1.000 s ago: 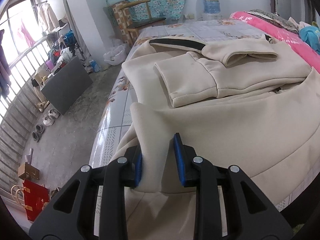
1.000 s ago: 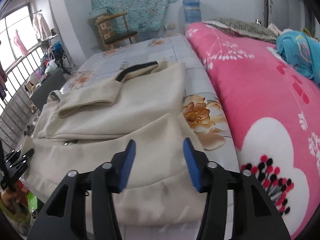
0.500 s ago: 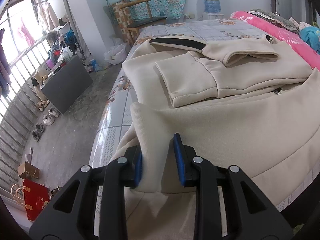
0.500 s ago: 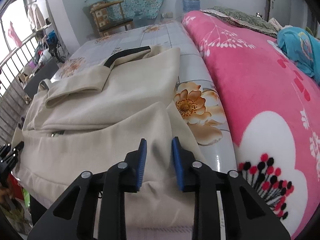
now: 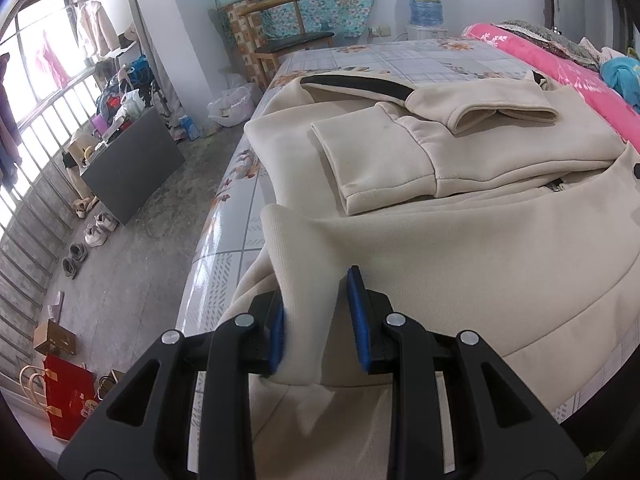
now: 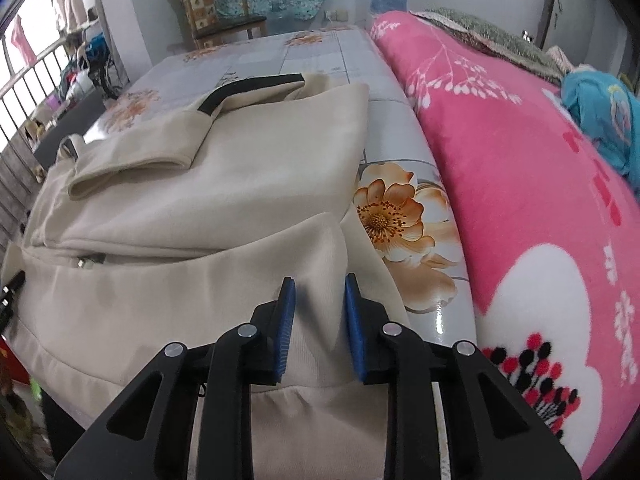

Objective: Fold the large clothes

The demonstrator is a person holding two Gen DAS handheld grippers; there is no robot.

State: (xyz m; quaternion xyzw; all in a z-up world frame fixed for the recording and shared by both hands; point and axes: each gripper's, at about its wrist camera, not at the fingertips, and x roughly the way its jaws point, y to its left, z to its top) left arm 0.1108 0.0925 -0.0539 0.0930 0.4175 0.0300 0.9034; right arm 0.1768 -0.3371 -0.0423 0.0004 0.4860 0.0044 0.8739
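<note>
Large cream fleece jacket [image 5: 460, 240] lies spread on the bed with the glossy floral grey sheet [image 5: 400, 54], sleeves folded across its chest, black collar band at the far end.

Left tool [image 5: 316, 320]: blue pads pinch the near-left hem corner of the jacket; a raised fold of cloth stands between the pads, at the bed's left edge above the concrete floor [image 5: 132, 248].

Right tool [image 6: 318, 326]: jaws have just been closing; blue pads now press on a ridge of cloth at the jacket's near-right hem corner [image 6: 328, 248]. This corner sits just beside the orange flower print on the sheet, near the pink plush blanket [image 6: 520, 200] that runs along the right.
</note>
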